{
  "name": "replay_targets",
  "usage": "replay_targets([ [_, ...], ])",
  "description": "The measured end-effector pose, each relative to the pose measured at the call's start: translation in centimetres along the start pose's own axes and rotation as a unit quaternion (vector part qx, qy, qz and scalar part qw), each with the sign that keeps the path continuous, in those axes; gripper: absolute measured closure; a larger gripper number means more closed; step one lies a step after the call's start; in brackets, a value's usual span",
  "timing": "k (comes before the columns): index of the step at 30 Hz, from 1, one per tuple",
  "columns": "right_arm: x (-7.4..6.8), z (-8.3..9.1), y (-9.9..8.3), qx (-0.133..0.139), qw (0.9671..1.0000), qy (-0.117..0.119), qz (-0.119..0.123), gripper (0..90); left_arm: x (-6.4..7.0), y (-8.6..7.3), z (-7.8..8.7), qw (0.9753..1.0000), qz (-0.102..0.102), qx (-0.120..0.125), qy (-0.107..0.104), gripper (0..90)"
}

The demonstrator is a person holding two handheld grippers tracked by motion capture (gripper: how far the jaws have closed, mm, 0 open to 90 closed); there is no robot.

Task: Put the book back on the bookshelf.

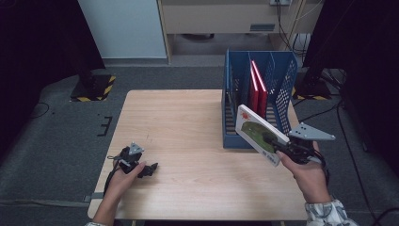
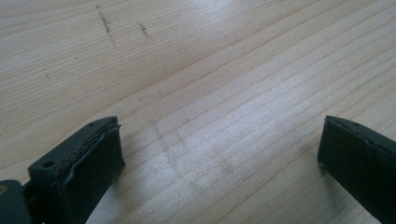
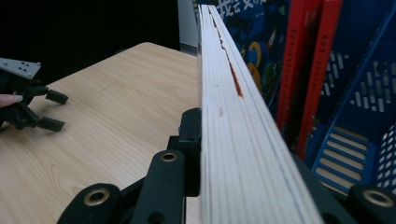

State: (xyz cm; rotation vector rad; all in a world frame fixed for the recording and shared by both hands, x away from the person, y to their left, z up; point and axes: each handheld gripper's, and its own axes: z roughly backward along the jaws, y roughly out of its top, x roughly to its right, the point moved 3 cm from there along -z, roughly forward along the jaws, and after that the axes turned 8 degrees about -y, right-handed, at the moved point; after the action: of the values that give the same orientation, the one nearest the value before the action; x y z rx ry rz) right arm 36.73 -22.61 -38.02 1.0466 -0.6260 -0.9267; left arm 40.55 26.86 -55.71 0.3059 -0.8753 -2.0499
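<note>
High view, right gripper [image 1: 277,143] jaws clamped on book [image 1: 256,134] beside blue rack [image 1: 282,89], left gripper [image 1: 149,169] jaws apart over table [image 1: 188,136].

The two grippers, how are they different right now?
The right gripper is shut on the picture book, lifted by the blue rack; the left gripper holds nothing. The right one's jaws clamp the book; the left one's stand wide apart, low over the table. Both have black jaws.
</note>
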Motion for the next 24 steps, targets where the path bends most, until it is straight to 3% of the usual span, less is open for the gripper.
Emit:
replay_targets([
  [24,2.8,0.7,0.1,0.003,0.9978,-0.062,-0.023,75.6,0.0,-0.1,-0.1,1.0,-0.001,0.01,0.001,0.0],
])
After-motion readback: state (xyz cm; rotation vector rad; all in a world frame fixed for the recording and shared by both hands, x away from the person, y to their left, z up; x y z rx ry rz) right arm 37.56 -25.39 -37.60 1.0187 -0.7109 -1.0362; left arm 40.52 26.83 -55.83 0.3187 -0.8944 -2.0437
